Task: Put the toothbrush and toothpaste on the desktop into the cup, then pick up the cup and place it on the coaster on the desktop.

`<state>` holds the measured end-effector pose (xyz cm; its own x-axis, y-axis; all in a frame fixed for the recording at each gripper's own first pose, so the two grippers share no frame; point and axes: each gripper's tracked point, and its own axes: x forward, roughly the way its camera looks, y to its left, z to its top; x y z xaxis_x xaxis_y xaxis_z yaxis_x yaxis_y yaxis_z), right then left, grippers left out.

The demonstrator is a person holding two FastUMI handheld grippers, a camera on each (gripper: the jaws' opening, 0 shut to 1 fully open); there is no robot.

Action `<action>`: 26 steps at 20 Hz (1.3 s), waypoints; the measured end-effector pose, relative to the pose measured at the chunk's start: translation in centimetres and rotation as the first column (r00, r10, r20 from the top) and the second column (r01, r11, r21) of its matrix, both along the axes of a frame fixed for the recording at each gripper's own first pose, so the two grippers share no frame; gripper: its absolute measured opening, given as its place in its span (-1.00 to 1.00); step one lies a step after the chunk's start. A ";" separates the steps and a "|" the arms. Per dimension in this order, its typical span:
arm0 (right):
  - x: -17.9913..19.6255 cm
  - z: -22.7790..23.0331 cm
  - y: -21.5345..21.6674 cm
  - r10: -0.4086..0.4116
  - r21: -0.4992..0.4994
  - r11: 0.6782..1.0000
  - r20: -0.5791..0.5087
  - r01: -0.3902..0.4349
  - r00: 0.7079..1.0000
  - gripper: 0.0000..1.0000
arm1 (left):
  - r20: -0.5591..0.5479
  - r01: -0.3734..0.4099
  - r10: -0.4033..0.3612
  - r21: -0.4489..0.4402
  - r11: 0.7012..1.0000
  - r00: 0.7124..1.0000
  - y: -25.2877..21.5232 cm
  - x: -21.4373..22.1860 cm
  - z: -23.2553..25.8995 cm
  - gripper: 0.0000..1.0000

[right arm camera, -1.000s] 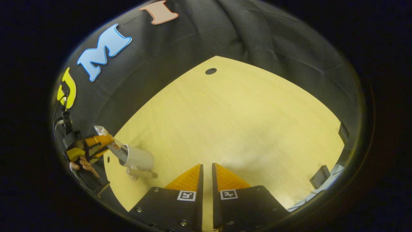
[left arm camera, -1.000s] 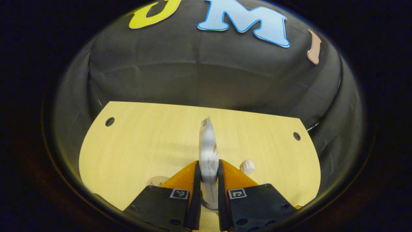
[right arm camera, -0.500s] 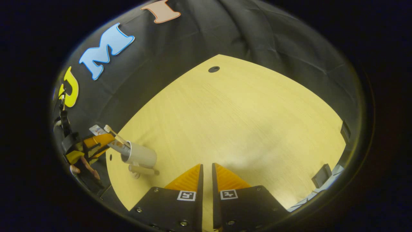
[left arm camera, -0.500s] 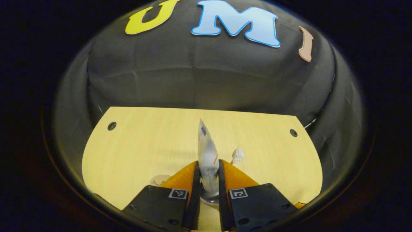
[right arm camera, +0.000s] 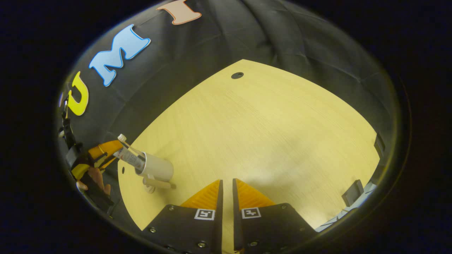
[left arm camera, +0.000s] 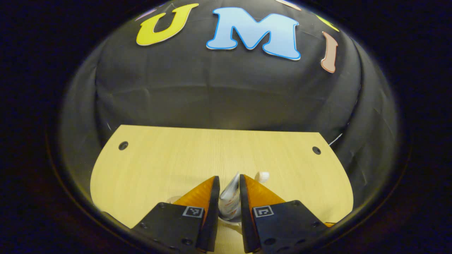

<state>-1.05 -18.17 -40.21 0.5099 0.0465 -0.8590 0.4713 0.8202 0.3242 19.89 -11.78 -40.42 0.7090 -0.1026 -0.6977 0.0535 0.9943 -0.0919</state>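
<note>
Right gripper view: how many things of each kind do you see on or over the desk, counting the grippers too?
Cup: 1
Toothbrush, standing in the cup: 1
Toothpaste, in the cup: 1
Coaster, beside the cup: 1
Grippers, the left gripper and the right gripper: 2
Total: 6

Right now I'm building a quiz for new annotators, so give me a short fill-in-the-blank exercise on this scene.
1. The toothpaste tube sits between the fingers of the ____ gripper.
2. The toothbrush stands in the white ____.
3. The cup stands on the light wooden ____.
4. The right gripper holds ____.

Missing words: left; cup; desktop; nothing
</note>
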 end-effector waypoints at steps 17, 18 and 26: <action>1.9 2.4 3.1 0.120 0.001 0.993 0.040 -0.120 0.992 -0.75 | 0.068 0.065 -0.063 -0.023 0.998 0.996 -1.5 -3.1 6.4 -0.29; 2.2 2.5 3.7 0.141 0.002 0.990 0.042 -0.141 0.989 -0.75 | 0.069 0.063 -0.061 -0.027 0.998 0.996 -1.4 -3.4 6.8 -0.30; 4.6 3.4 9.8 0.311 0.060 0.948 0.057 -0.314 0.949 -0.68 | 0.052 -0.004 0.006 -0.039 0.999 0.999 2.7 -6.6 7.9 -0.37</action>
